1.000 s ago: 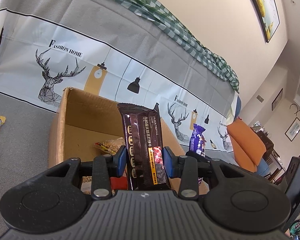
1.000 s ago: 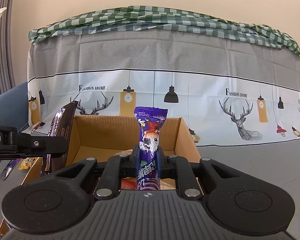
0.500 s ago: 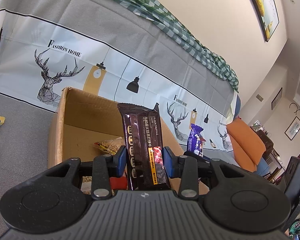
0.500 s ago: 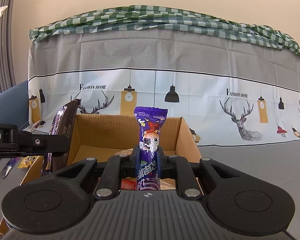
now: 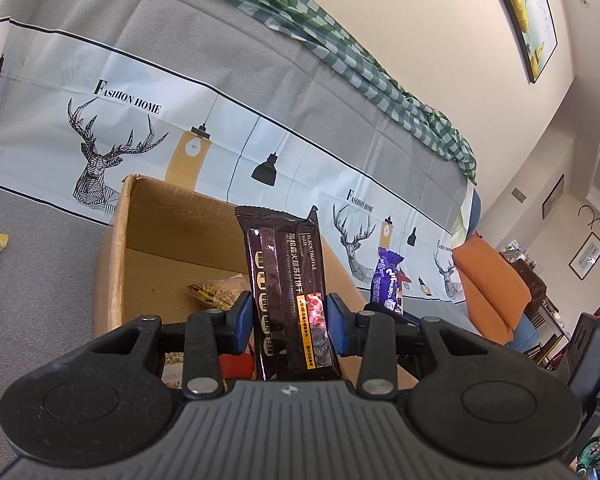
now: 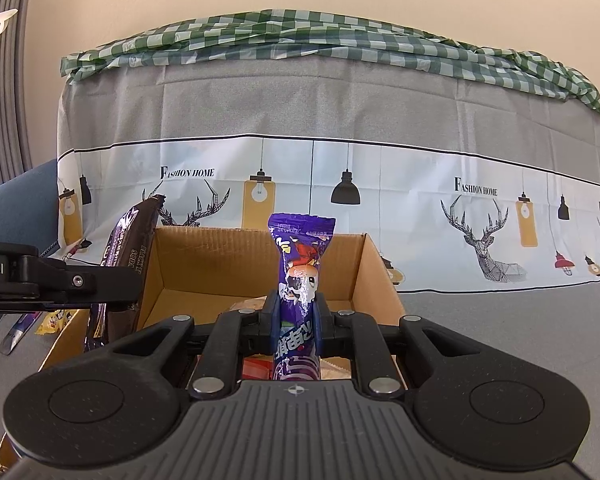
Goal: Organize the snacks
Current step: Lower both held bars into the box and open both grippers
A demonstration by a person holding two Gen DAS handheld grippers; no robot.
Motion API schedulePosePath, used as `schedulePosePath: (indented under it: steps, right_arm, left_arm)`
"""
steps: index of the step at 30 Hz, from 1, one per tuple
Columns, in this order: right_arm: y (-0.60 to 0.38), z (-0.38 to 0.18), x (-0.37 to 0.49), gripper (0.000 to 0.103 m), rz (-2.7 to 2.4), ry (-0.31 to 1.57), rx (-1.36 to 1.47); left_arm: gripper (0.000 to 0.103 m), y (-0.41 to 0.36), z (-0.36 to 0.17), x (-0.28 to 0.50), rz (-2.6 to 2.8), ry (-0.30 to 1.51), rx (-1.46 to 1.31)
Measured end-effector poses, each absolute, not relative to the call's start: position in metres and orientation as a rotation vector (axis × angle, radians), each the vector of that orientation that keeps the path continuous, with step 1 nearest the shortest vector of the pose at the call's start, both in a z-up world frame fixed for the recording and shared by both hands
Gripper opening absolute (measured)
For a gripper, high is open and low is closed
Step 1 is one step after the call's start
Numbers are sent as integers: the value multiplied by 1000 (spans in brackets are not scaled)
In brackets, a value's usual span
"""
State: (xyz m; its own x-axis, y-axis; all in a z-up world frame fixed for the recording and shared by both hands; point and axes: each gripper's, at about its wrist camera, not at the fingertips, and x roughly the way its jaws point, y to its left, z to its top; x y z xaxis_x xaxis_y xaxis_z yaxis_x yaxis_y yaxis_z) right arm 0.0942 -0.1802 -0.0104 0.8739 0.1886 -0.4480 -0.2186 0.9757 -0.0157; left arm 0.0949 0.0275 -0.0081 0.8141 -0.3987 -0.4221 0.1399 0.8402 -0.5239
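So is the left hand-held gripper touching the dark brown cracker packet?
Touching. The left wrist view shows the left hand-held gripper with both blue pads pressed against the dark brown cracker packet.

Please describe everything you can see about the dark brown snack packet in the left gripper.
The dark brown snack packet is a long, glossy plastic wrapper with a crimped top edge, white "Black Truffle" lettering and a yellow label strip. It stands nearly upright, leaning slightly, above the open cardboard box. The blue fingers of the left gripper press on both its sides at its lower part. Its bottom end is hidden behind the gripper body. Nothing else visibly touches it.
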Motion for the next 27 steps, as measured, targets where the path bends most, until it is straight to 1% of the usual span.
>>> schedulePosePath:
  steps: [23, 25, 26, 27]
  right_arm:
    - [-180, -10, 95, 16, 224, 467, -70]
    - [-181, -11, 98, 19, 244, 483, -62]
    - [-180, -12, 98, 22, 246, 491, -65]
    - [-178, -12, 98, 33, 243, 490, -75]
  left_arm:
    - [42, 26, -8, 95, -327, 561, -506]
    - [53, 21, -9, 95, -358, 583, -511]
    - [61, 19, -9, 94, -355, 581, -500]
    - [62, 17, -8, 93, -344, 573, -485]
